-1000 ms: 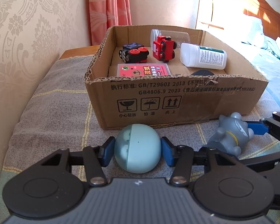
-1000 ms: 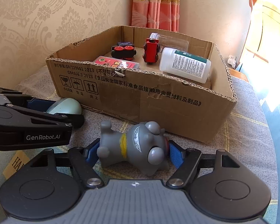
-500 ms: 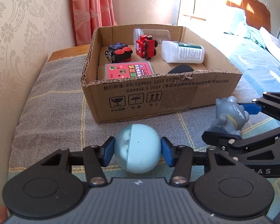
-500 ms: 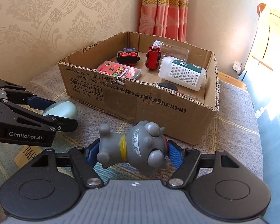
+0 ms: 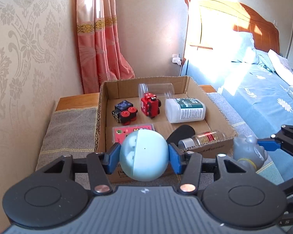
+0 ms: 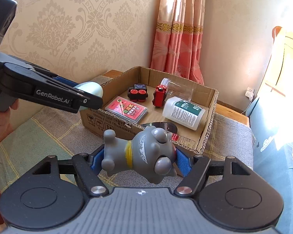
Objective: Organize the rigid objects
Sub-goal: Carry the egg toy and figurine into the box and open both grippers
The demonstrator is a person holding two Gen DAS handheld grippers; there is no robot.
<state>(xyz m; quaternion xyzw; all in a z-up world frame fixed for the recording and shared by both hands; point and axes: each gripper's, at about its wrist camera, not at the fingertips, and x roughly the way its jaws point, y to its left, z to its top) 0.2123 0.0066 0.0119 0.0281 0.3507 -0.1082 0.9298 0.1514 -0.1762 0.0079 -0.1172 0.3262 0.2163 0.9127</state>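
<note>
Blue ball [image 5: 144, 155] clamped in left gripper [image 5: 144, 156] — above box [image 5: 209, 147]

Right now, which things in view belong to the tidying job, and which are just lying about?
Job:
- blue ball, in left gripper
- grey toy, in right gripper
- cardboard box

Lying about:
- curtain
- bed
- wall socket

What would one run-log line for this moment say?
left gripper: shut on blue ball | right gripper: shut on grey toy | cardboard box: ahead
</note>
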